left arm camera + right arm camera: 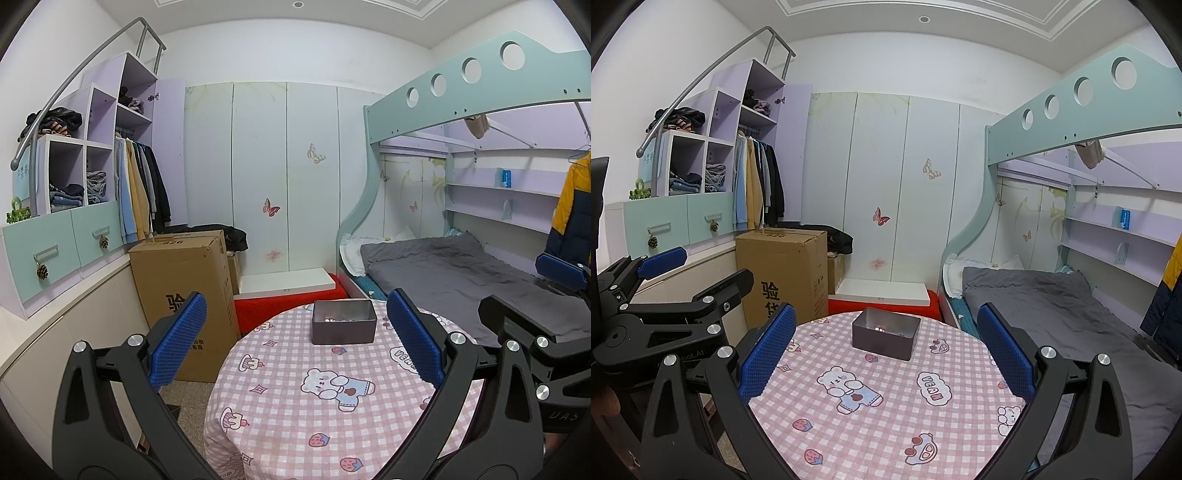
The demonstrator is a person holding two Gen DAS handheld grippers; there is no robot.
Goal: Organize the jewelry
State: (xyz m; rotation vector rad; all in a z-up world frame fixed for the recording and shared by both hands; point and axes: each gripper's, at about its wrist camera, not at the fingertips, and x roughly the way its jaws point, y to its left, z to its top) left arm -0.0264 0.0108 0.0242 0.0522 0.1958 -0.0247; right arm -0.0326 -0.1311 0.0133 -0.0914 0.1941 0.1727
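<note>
Two tools, left [295, 339] and right [886, 350], gape wide | rectangular dark metal tin [344, 322] holds small jewelry [334, 319]; round table, checked cloth [295, 424]

Black-framed left gripper [295, 339] and right gripper [886, 354]: blue textured pads, silver screws.

Materials and finishes being shown in both wrist views

A matt pink checked cloth [295, 406] is being seen draped over the round table, and a dark box [344, 322] with a smooth, dull metal look is being shown at centre frame. Rough, textured blue pads [768, 350] are being carried on matt black plastic fingers with shiny metal bolts. Brown corrugated cardboard [184, 291] is being shown at left, and crumpled grey fabric bedding [461, 266] at right.
</note>
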